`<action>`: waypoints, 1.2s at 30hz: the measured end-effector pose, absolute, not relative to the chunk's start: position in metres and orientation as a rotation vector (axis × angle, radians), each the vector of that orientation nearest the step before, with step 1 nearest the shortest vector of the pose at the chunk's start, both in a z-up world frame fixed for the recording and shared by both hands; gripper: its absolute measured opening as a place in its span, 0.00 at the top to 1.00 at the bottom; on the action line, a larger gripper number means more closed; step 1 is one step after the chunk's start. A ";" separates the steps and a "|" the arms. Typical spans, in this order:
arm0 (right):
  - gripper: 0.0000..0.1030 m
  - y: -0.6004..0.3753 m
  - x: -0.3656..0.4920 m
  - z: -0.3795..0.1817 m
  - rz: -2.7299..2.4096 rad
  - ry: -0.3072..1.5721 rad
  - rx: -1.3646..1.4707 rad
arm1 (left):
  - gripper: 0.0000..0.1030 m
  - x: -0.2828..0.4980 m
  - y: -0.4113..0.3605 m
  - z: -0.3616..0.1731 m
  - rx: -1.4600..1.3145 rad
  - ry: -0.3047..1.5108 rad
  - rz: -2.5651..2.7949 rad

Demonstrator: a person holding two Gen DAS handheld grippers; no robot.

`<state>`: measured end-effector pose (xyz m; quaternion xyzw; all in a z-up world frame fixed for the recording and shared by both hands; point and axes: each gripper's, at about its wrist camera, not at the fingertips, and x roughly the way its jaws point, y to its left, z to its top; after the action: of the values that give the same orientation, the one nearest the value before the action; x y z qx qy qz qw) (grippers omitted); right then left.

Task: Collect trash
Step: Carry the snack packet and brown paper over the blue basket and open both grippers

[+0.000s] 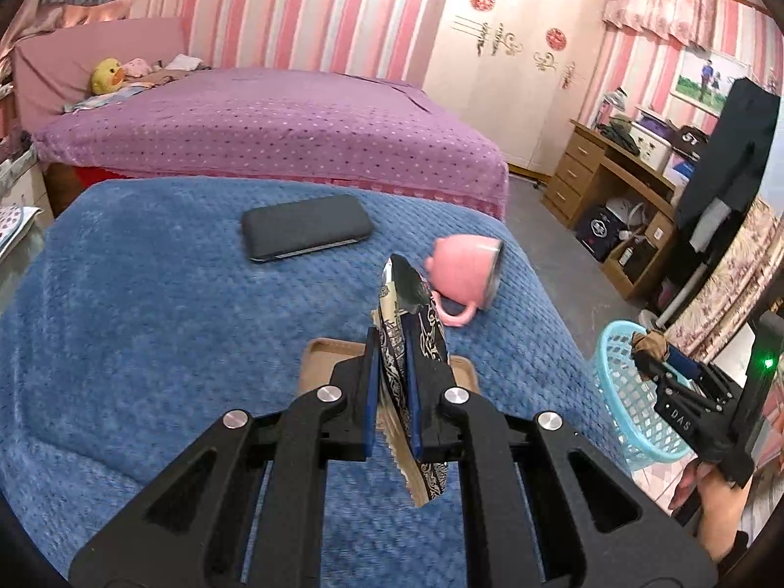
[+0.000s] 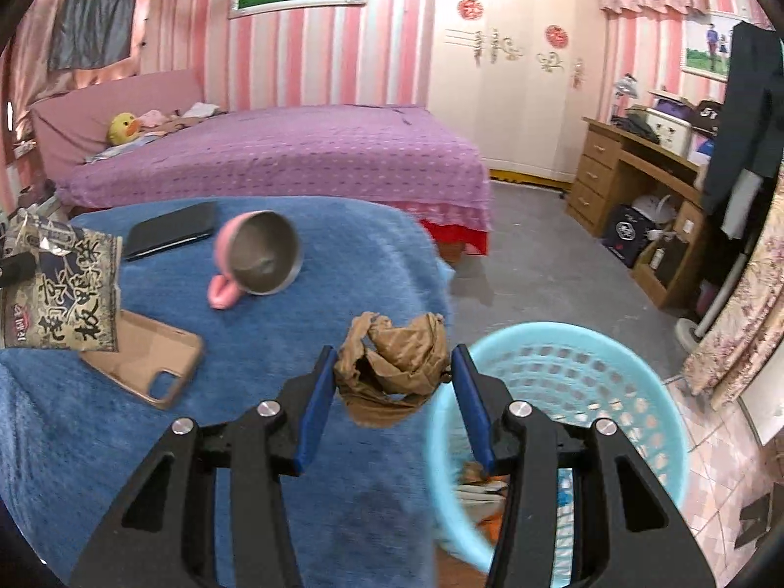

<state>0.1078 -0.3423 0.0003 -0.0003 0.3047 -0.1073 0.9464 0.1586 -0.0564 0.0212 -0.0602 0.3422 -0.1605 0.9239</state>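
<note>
My left gripper (image 1: 392,343) is shut on a black and white snack wrapper (image 1: 409,323), held edge-on above the blue blanket (image 1: 147,318); the wrapper also shows in the right wrist view (image 2: 61,294). My right gripper (image 2: 394,360) is shut on a crumpled brown paper ball (image 2: 397,367) at the blanket's right edge, just left of the light blue trash basket (image 2: 612,367). In the left wrist view the right gripper (image 1: 649,350) holds the paper ball (image 1: 649,343) over the basket's (image 1: 622,392) rim. The basket holds some trash at the bottom.
On the blanket lie a pink mug (image 1: 465,274) on its side, a black phone (image 1: 306,228) and a tan phone case (image 2: 147,362). Behind is a purple bed (image 1: 269,132). A wooden desk (image 2: 637,186) stands at the right, past grey floor.
</note>
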 end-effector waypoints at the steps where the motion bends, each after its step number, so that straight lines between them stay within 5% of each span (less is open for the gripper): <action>1: 0.54 -0.350 0.105 -0.001 -0.235 0.623 -0.003 | 0.92 0.158 -0.060 0.020 -0.123 0.704 -0.334; 31: 0.53 -0.530 0.056 -0.027 -0.489 0.610 0.230 | 0.90 0.119 -0.330 -0.007 0.096 0.686 -0.689; 34: 0.53 -0.534 0.052 -0.027 -0.493 0.602 0.235 | 0.82 0.118 -0.349 -0.014 0.107 0.684 -0.705; 36: 0.53 -0.536 0.051 -0.028 -0.496 0.602 0.238 | 0.53 0.121 -0.358 -0.016 0.115 0.686 -0.707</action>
<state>0.0505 -0.5360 -0.0281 0.1159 0.2925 -0.2414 0.9180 0.1214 -0.3579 -0.0159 0.0553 0.3292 -0.3393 0.8795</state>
